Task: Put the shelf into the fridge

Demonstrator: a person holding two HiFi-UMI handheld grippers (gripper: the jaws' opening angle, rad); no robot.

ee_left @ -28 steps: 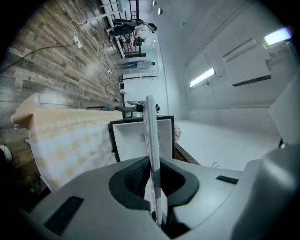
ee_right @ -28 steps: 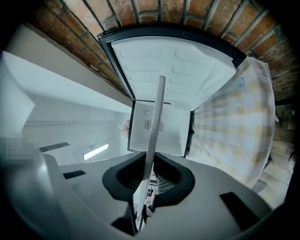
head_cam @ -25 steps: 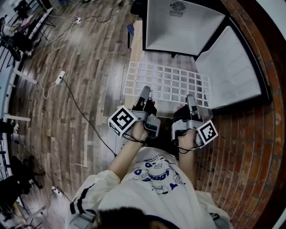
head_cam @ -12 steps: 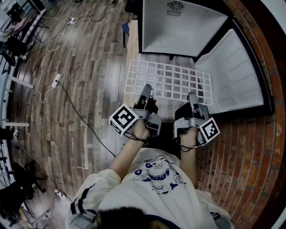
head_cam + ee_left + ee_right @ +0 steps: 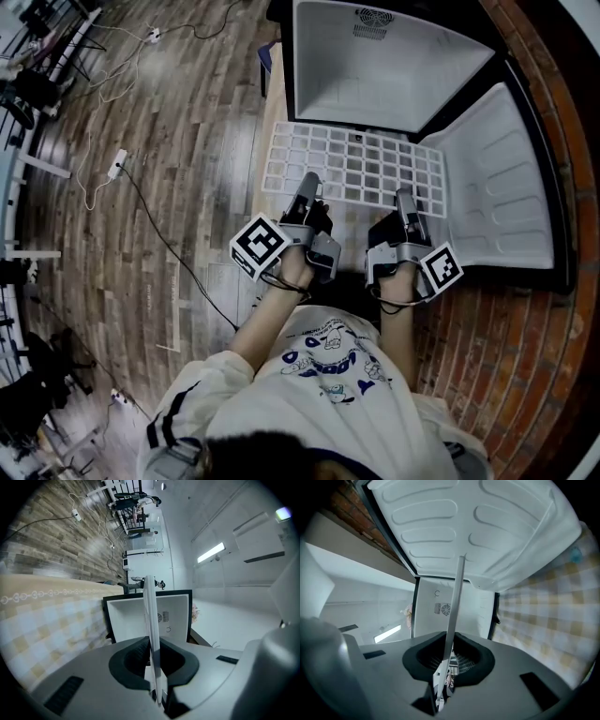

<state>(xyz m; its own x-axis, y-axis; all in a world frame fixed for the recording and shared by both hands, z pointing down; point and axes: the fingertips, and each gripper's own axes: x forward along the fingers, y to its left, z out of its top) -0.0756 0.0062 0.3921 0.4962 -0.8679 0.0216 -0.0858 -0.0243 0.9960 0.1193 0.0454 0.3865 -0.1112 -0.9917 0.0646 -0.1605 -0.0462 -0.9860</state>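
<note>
The fridge stands open towards the person, its white inside bare, its door swung wide to the right over brick paving. To the left is plank floor, with a cable and a power strip well apart from the work. A checked surface lies beside the fridge. The shelf, a white grid, is held flat in front of the opening, its far edge just beside the fridge's lower rim. The left gripper pinches the shelf's near edge towards its left end, jaws pressed onto the thin rim, which shows edge-on in the left gripper view. The right gripper clamps the same edge towards the right end, jaws likewise tight on the rim.
</note>
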